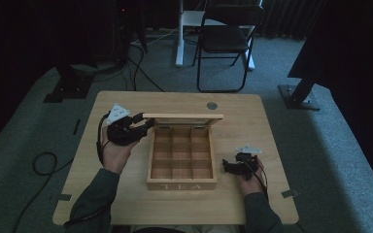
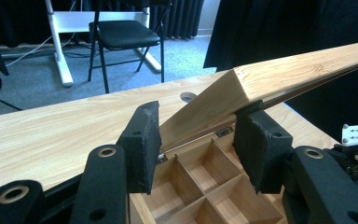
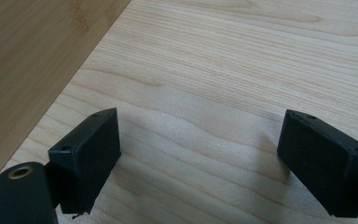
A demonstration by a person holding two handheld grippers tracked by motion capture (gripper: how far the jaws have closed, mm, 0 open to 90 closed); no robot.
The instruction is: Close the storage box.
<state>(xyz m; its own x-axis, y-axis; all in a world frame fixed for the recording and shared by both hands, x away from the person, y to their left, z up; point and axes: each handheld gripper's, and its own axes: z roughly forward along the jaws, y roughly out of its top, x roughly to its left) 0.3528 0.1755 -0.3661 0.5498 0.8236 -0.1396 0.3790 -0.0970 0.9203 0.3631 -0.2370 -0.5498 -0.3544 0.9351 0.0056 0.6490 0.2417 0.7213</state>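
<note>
A wooden tea box (image 1: 181, 183) marked TEA stands mid-table, its dividers forming several empty compartments (image 2: 200, 186). Its lid (image 1: 182, 117) is raised at the far side, hinged at the back. My left gripper (image 1: 148, 124) is at the lid's left end. In the left gripper view the two pads (image 2: 142, 144) sit on either side of the lid's corner (image 2: 284, 74), shut on it. My right gripper (image 1: 228, 167) rests on the table right of the box. Its jaws (image 3: 200, 158) stand wide open over bare wood, with the box's side wall (image 3: 28, 56) at its left.
The light wood table (image 1: 252, 126) has a round grey grommet (image 1: 211, 105) behind the box. On the carpet beyond stand a black folding chair (image 1: 226, 39) and a white desk leg (image 1: 179, 34). Black stands and cables (image 1: 43, 162) lie left and right.
</note>
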